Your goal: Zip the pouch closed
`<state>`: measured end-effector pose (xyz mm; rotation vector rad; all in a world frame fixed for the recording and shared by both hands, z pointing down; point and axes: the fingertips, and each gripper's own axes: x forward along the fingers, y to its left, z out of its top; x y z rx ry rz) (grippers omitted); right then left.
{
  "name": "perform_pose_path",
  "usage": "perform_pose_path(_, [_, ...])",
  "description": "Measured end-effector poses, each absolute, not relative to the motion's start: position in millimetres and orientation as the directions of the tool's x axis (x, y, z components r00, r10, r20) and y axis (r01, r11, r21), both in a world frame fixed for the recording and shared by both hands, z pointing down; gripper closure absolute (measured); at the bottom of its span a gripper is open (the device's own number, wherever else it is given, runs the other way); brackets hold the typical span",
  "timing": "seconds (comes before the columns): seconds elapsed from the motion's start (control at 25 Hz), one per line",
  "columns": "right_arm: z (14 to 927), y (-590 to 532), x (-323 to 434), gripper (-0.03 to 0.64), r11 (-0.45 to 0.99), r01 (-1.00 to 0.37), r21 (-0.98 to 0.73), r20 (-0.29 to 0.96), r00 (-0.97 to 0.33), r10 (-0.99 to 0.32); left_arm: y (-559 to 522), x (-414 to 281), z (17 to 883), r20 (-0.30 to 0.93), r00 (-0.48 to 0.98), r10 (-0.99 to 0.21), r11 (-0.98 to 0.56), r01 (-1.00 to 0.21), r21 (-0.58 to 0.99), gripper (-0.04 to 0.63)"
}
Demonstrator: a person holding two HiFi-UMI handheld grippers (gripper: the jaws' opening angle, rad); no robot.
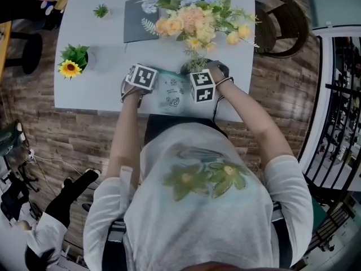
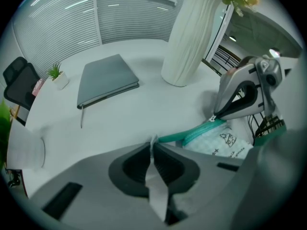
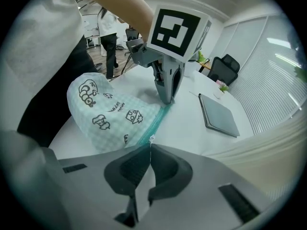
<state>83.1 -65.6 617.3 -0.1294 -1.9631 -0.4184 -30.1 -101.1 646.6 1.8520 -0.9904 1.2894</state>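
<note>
Two hand-held grippers, both clamped on the one pouch. Left to right across the white table [image 1: 107,47]: a small potted sunflower [image 1: 70,68] at the far edge and a flat grey notebook [image 1: 135,20] further back. Next came the left gripper [image 2: 152,150], its jaws pinched together on a thin pale fabric tab [image 2: 154,176] at the pouch's end.

The soft mint-green checked fabric pouch [image 1: 172,93], printed with cartoons, lay at the table's near edge between the two grippers. Its teal zip [image 3: 160,115] was stretched from one gripper to the other. The right gripper [image 3: 149,145] had its jaws closed on the small metal zip pull [image 3: 151,139]. Behind it stood a ribbed white vase [image 2: 189,37] of flowers.

How much of the zip was already shut could not be read.

Judgement — the pouch looked light and limp, likely to bunch or slide if pulled unanchored. Best held as here: the tab end kept taut, the pull drawn straight along the zip line — not upward.
</note>
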Motion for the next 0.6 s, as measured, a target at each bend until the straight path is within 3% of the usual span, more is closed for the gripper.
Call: perform_pose_path(0.6, [618.4, -65.6, 89.3, 0.598, 0.93, 0.263, 0.257, 0.892, -0.436, -0.123, -102.8, -29.9, 647.8, 0.956, 0.224, -0.192, -0.473, -0.874, 0.11, 0.572])
